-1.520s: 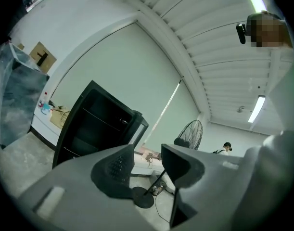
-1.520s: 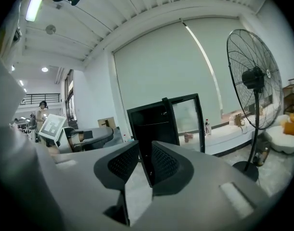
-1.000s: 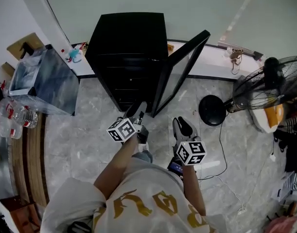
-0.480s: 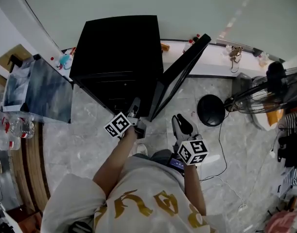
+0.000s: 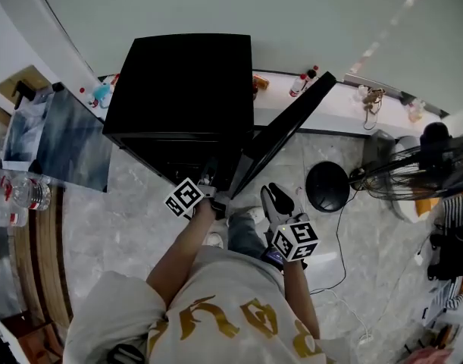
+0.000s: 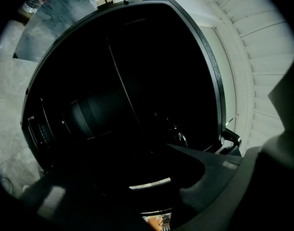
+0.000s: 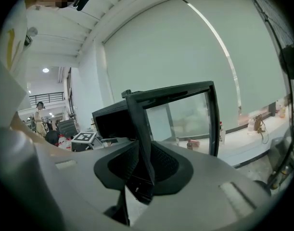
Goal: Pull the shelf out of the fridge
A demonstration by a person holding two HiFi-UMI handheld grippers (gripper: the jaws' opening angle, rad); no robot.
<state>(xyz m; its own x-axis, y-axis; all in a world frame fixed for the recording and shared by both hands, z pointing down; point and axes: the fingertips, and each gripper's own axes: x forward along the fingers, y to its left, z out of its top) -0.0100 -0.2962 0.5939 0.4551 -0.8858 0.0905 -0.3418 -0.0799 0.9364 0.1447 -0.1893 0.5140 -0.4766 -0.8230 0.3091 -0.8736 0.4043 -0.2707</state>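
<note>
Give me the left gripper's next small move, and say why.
Probably ease the left gripper deeper into the fridge, toward the pale shelf edge. The door stands open, the fingers are apart and empty at the opening, and the shelf is not yet gripped.

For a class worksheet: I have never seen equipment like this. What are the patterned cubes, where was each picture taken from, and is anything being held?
A person holds a two-jaw gripper in each hand; the cubes are parts of them. The head view looks down on a black fridge, door open, on a marble floor beside a fan. The other two cameras ride on the grippers. The left gripper points into the fridge's dark inside; its jaws are too dark to read. The right gripper hangs outside, jaws slightly apart, holding nothing.
</note>
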